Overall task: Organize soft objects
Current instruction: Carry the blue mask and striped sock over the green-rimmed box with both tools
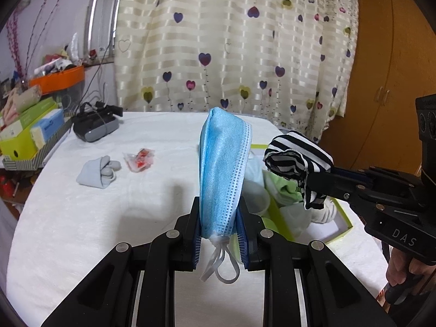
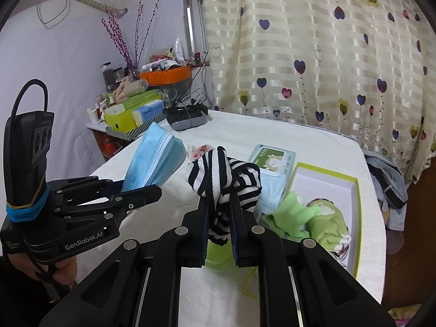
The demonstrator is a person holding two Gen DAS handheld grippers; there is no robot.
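Note:
My left gripper [image 1: 219, 215] is shut on a folded blue face mask [image 1: 223, 169] that stands up above the white table, its ear loops dangling below the pads. The same mask [image 2: 155, 160] shows at the left of the right wrist view. My right gripper [image 2: 220, 212] is shut on a bundled black-and-white striped sock [image 2: 223, 179], held above the table just left of the lime-edged white box [image 2: 354, 190]. That sock [image 1: 297, 160] also hangs at the right of the left wrist view. Green socks [image 2: 308, 215] lie in the box. A grey sock bundle [image 1: 98, 171] rests on the table.
A small red-and-clear packet [image 1: 139, 159] lies by the grey sock. A wipes pack [image 2: 275, 160] sits behind the box, a dark grey device [image 1: 95, 125] at the far left corner. Stacked boxes [image 1: 27, 130] and an orange tray [image 1: 60, 77] crowd the left shelf. Curtain behind.

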